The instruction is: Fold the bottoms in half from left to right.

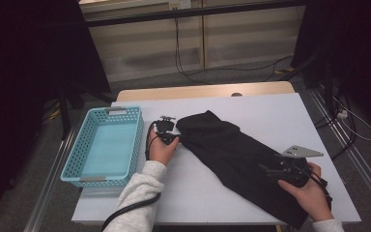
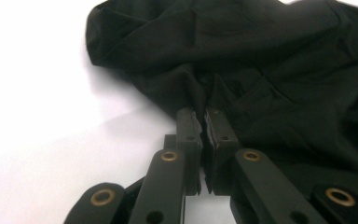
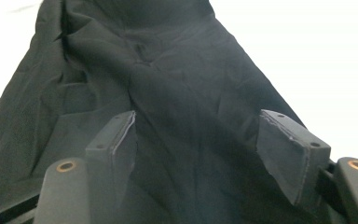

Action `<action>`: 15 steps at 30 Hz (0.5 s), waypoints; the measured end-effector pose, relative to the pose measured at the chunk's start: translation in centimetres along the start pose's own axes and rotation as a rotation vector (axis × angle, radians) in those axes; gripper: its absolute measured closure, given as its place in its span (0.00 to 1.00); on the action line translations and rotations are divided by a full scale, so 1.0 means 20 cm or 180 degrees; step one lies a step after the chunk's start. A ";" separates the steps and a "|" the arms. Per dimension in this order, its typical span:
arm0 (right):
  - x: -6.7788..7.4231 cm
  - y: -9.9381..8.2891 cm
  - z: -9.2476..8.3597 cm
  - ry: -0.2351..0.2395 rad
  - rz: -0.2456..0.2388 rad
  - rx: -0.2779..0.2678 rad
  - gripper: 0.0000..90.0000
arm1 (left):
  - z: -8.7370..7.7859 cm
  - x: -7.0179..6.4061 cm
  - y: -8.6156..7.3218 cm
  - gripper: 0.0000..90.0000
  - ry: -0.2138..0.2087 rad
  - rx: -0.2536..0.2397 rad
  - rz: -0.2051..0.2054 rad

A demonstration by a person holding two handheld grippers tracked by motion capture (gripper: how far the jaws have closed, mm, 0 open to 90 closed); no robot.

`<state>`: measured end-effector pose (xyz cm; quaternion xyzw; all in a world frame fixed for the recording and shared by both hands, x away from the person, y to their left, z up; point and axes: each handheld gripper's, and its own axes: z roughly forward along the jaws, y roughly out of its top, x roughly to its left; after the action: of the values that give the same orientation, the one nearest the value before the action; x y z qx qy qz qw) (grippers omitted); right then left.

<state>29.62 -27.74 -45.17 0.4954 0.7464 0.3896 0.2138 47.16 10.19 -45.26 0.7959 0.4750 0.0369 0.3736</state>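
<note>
Garment handling: early stage.
My left gripper (image 2: 204, 122) pinches the black garment's (image 1: 236, 157) edge; right gripper (image 3: 209, 149) gapes over it; basket (image 1: 89, 166) unfilled.

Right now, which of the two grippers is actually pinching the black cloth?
The left gripper, beside the blue basket: its fingers are shut on an edge of the black cloth. The right gripper hangs open over the cloth.
</note>
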 end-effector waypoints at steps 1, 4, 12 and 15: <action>0.00 0.00 0.00 0.0004 0.0003 0.0002 0.32 | -0.01 0.00 -0.02 0.96 -0.0002 -0.0006 -0.0023; 0.00 0.01 0.02 0.0013 0.0007 0.0001 0.32 | -0.07 0.00 -0.07 0.96 -0.0004 -0.0011 -0.0064; 0.04 0.04 0.05 0.0088 -0.0063 -0.0018 0.32 | -0.19 -0.01 -0.22 0.95 0.0053 -0.0032 -0.0120; 0.05 0.05 0.07 0.0122 -0.0064 -0.0023 0.32 | -0.21 0.00 -0.25 0.94 0.0044 -0.0026 -0.0164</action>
<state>30.81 -26.19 -45.06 0.4795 0.7539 0.3995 0.2053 41.77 13.94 -45.45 0.7816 0.4977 0.0348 0.3744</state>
